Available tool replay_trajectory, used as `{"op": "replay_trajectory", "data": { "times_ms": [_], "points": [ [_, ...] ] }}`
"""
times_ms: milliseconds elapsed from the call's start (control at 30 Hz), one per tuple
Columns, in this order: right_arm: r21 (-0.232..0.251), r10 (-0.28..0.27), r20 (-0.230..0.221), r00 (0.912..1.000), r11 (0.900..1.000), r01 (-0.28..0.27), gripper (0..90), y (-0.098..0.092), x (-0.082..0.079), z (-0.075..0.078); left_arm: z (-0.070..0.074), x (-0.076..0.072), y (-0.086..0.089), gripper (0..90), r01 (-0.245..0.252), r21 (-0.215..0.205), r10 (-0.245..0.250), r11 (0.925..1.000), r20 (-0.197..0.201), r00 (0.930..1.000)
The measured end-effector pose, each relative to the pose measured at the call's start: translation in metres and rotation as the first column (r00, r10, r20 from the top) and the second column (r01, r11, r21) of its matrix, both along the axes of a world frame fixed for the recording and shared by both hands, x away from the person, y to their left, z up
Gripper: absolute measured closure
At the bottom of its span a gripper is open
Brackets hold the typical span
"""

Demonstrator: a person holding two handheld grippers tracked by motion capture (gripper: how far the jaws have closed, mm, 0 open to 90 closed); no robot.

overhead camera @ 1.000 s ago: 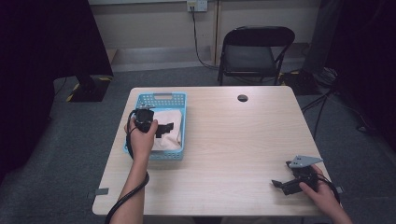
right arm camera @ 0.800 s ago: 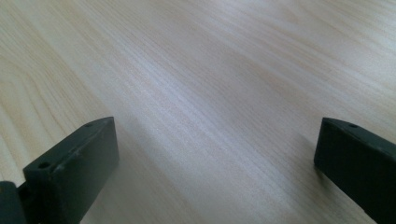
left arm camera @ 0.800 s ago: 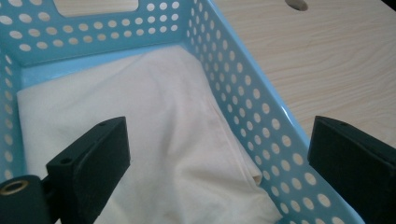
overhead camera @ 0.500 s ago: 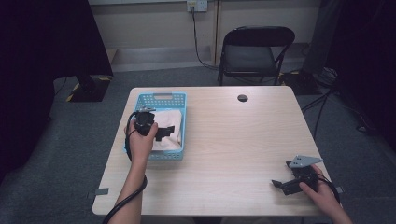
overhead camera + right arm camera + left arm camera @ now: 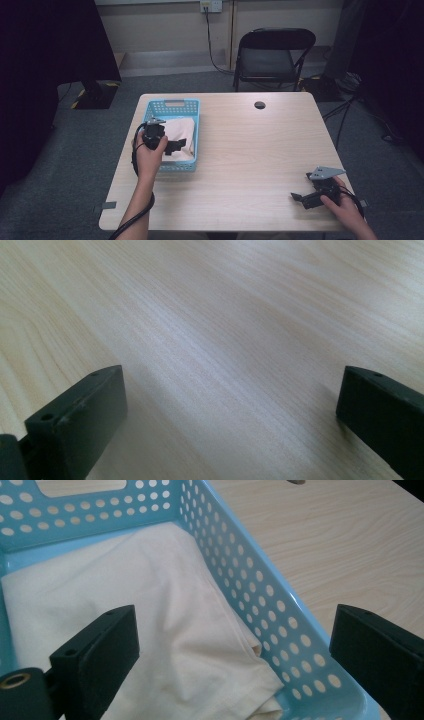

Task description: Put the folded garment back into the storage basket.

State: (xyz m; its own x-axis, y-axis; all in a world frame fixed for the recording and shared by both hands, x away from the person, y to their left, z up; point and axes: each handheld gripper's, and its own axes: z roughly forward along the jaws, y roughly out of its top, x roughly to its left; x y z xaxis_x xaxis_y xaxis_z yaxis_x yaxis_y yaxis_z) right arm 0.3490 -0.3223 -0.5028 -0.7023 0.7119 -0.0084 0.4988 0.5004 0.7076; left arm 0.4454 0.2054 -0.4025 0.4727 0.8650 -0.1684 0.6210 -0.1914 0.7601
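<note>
On the left half of the table stands a light blue perforated basket, its long sides running from near to far, and inside it lies a folded cream cloth that covers most of the basket's floor. The left gripper hangs over the near part of the basket, held by the person's left hand, with its jaws pointing to the right across the cloth. In the left gripper view the jaws stand wide apart with nothing between them: one jaw is above the cloth, the other lies out past the basket's right wall, above the bare wood, so the wall and the folded corner of the cloth sit in the gap. The cloth's folded edge rests against that wall at the basket's near right corner, and whether the jaws touch cloth or basket cannot be told. The right gripper is well apart from the basket, at the near right corner of the table, gripped by the right hand, with its grey three-cornered plate on top and its jaws pointing left. In the right gripper view its jaws are also spread wide over bare light wood grain, holding nothing. A small dark round hole sits in the tabletop near the far edge, and a black folding chair stands beyond the table on the grey carpet.
</note>
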Motion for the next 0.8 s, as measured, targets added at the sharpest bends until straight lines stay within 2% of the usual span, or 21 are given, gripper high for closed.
{"op": "replay_trajectory", "data": {
  "times_ms": [200, 400, 500, 800],
  "points": [
    [0.0, 0.0, 0.0, 1.0, 1.0, 0.0, 0.0, 0.0, 0.0, 0.0, 0.0, -0.004, -0.001, 5.2, 0.001, 0.023, -0.002, 0.9997, 0.009, 1.0],
    [0.0, 0.0, 0.0, 1.0, 1.0, 0.0, 0.0, 0.0, 0.0, 0.0, 0.001, -0.007, -0.001, 5.2, 0.013, 0.016, -0.013, 0.9998, 0.012, 0.9998],
    [0.0, 0.0, 0.0, 1.0, 1.0, 0.0, 0.0, 0.0, 0.0, 0.0, 0.001, -0.01, -0.002, 5.2, 0.017, 0.04, -0.018, 0.999, 0.014, 0.9997],
    [0.0, 0.0, 0.0, 1.0, 1.0, 0.0, 0.0, 0.0, 0.0, 0.0, 0.0, -0.017, 0.001, 5.2, 0.029, 0.032, -0.029, 0.9991, 0.022, 0.9993]
  ]
}}
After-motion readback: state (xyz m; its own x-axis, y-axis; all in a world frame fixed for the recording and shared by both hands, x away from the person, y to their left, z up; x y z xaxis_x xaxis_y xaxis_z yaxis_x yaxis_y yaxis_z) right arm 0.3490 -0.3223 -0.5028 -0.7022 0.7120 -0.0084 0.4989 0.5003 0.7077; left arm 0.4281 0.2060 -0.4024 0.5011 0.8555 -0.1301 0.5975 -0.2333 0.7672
